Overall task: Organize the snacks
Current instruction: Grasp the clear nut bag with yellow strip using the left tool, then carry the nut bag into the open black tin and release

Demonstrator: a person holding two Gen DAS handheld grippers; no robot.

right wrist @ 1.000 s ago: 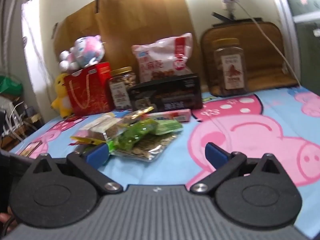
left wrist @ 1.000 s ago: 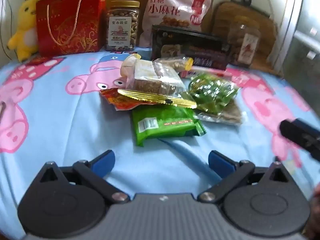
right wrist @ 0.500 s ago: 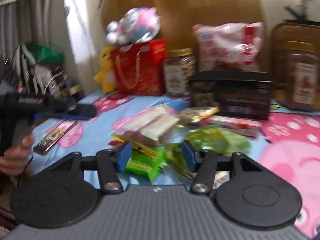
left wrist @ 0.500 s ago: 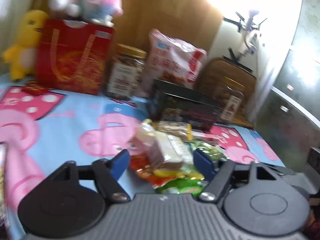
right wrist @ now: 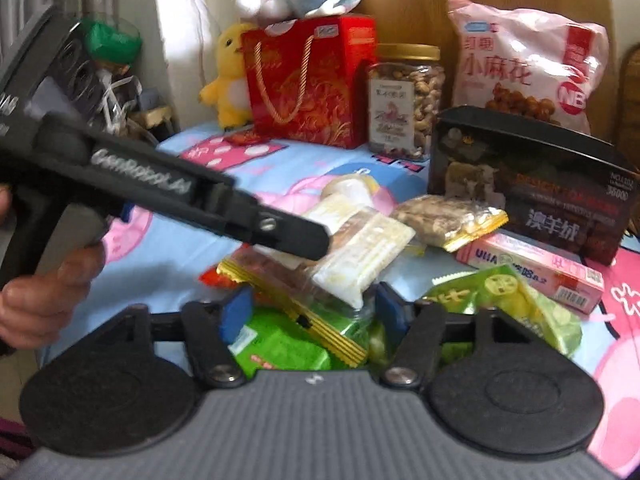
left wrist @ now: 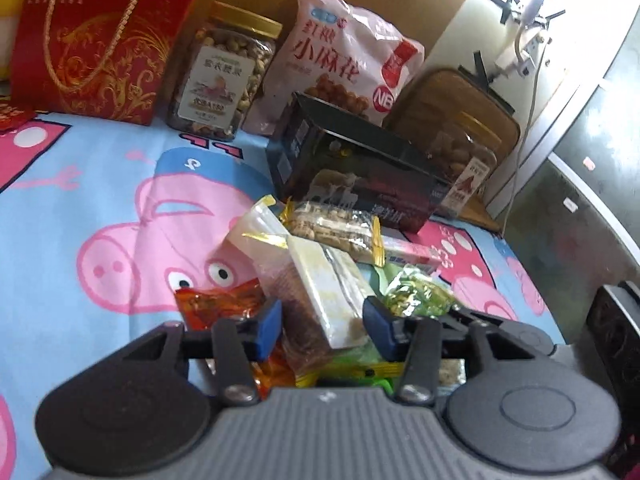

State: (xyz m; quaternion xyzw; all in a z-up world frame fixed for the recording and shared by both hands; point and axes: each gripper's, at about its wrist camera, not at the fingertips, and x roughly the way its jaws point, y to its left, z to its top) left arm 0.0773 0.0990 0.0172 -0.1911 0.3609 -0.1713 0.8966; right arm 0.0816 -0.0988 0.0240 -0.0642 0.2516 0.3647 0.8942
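A pile of snack packets lies on the blue cartoon-pig sheet (left wrist: 80,200). On top is a clear packet of brown and cream cake slices (left wrist: 320,292). My left gripper (left wrist: 324,326) is closing on it, both blue pads against its sides. From the right wrist, the left gripper (right wrist: 316,240) reaches in from the left over that same packet (right wrist: 360,248). My right gripper (right wrist: 312,312) is closing too. The packet's gold-striped seal (right wrist: 296,308) and a green packet (right wrist: 280,344) lie between its pads, with no clear squeeze.
The pile also holds a gold-ended nut bar packet (left wrist: 336,228), a pink box (right wrist: 532,268), a lime bag (right wrist: 504,300) and a red packet (left wrist: 216,304). Behind stand a black box (left wrist: 360,172), a nut jar (left wrist: 224,68), a pink bag (left wrist: 344,60) and a red gift bag (left wrist: 96,36).
Both grippers have moved in from back off the pile to right over it, and their jaws have narrowed. The left pads now sit around the clear cake packet.
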